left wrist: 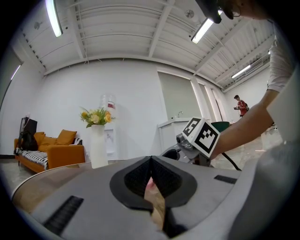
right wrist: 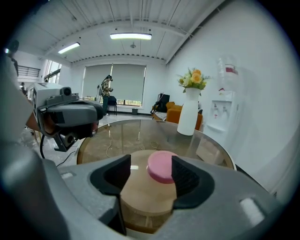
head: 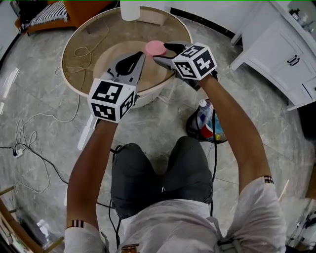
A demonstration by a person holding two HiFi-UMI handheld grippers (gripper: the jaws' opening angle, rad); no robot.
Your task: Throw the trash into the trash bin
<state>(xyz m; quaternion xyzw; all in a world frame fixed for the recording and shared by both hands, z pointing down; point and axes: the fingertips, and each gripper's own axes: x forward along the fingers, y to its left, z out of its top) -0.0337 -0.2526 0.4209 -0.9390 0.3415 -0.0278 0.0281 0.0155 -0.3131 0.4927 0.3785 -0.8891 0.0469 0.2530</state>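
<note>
A round pink disc (head: 153,47) lies on the round glass table (head: 79,44), over its wooden base. My right gripper (head: 163,53) stands open around the disc. In the right gripper view the pink disc (right wrist: 161,166) sits between the jaws, close against the right-hand pad (right wrist: 185,176), and a gap shows on the left side. My left gripper (head: 139,57) hovers just left of it with its jaws shut and nothing held; in the left gripper view the left gripper (left wrist: 151,164) has its pads meeting. A black trash bin (head: 193,129) holding bottles stands on the floor below my right arm.
A white vase (head: 130,10) with flowers (right wrist: 193,78) stands at the table's far edge. A white cabinet (head: 281,49) is at the right, cables (head: 29,133) trail on the floor at the left. An orange sofa (left wrist: 56,149) is beyond the table.
</note>
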